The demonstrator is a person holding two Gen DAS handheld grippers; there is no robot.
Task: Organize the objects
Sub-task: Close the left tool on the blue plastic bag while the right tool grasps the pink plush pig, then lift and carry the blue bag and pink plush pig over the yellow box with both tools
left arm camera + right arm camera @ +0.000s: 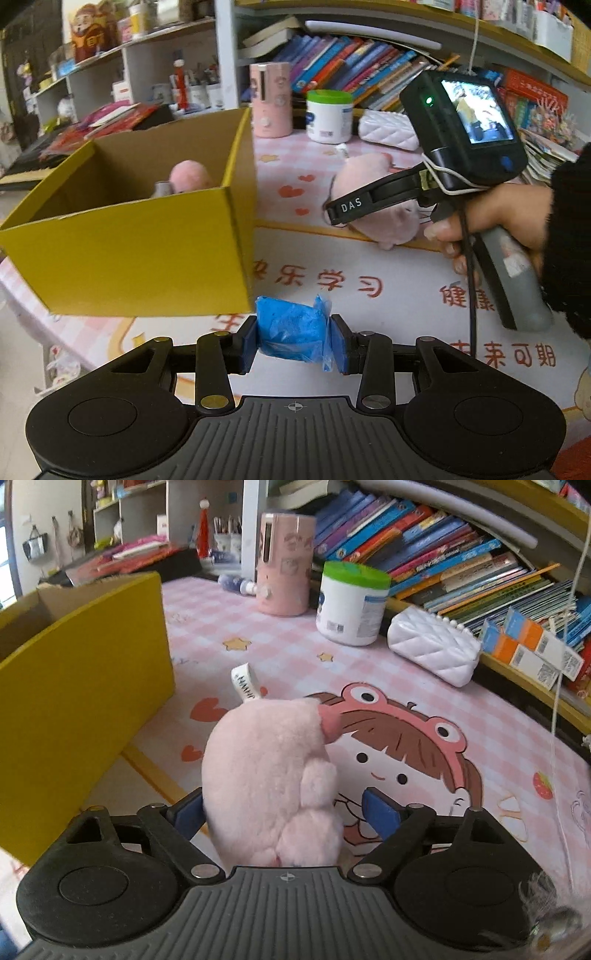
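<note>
Blue wad (293,334) in left jaws: left cam only.

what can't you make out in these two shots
- Left wrist view: most of the yellow box inside is hidden by its front wall; only a blurred pink toy shows.
- Right wrist view: the plush toy hides its far side, so contact with the right claw is unclear.

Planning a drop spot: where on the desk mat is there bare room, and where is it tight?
Free: the mat strip with red characters, between the yellow box and the person's hand; also the cartoon girl print, between the pink plush and white quilted case. Crowded: the back edge, with pink cylinder, green-lidded tub and books.
</note>
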